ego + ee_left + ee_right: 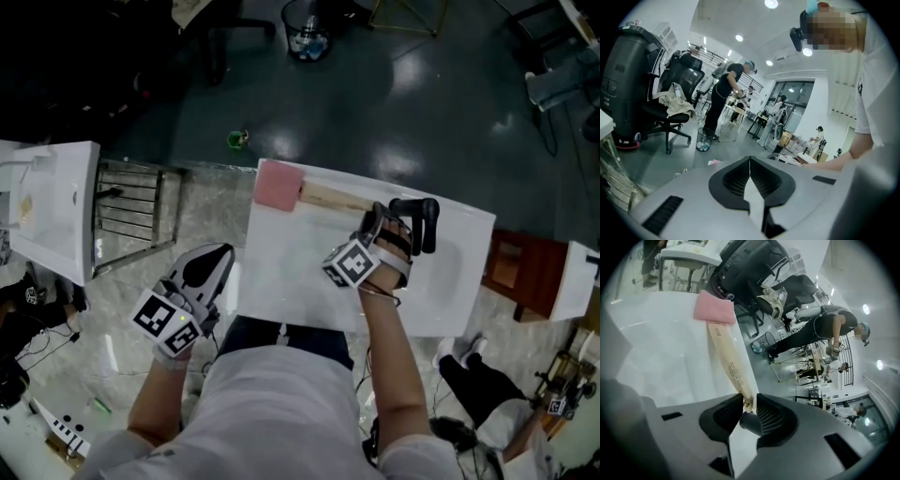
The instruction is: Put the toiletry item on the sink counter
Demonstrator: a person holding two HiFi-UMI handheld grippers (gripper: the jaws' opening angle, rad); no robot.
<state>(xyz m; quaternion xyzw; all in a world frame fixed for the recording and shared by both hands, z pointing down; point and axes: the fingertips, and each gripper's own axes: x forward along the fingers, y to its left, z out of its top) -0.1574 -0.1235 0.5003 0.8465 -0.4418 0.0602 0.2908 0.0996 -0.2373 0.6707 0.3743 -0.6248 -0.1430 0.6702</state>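
Note:
A beige toiletry tube (333, 199) (729, 362) lies flat on the white sink counter (281, 272) (661, 348), its far end by a pink cloth (277, 185) (715, 308). My right gripper (372, 218) (749, 399) is at the tube's near end. Its jaws stand slightly apart around the dark cap (750, 422), which rests against one pad with a thin gap at the other. Off the counter's left front corner, my left gripper (217, 255) (750, 161) hangs shut with nothing in it.
A white unit (56, 206) and a metal rack (136, 211) stand to the left of the counter. On the dark floor beyond are a green item (237, 139) and a waste bin (305, 37). A wooden stool (516, 272) is at the right. Other people work far off.

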